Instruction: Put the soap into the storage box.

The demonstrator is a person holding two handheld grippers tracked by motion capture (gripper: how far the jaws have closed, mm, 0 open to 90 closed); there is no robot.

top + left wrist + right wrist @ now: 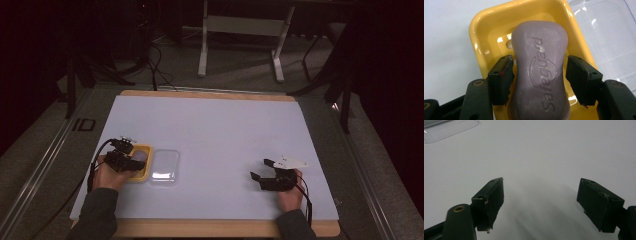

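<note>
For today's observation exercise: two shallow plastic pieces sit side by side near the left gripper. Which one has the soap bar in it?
The yellow soap dish, the one on the left in the high view, holds the purple soap bar. The clear lid beside it has nothing in it.

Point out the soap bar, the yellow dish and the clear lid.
soap bar [540,67], left gripper view, embossed top face.
yellow dish [477,27], left gripper view, rim corner.
clear lid [165,164], high view, flat middle.

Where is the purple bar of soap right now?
The soap bar lies in the yellow soap dish at the table's front left, between the open jaws of the left gripper, with the clear lid just to the dish's right.
</note>
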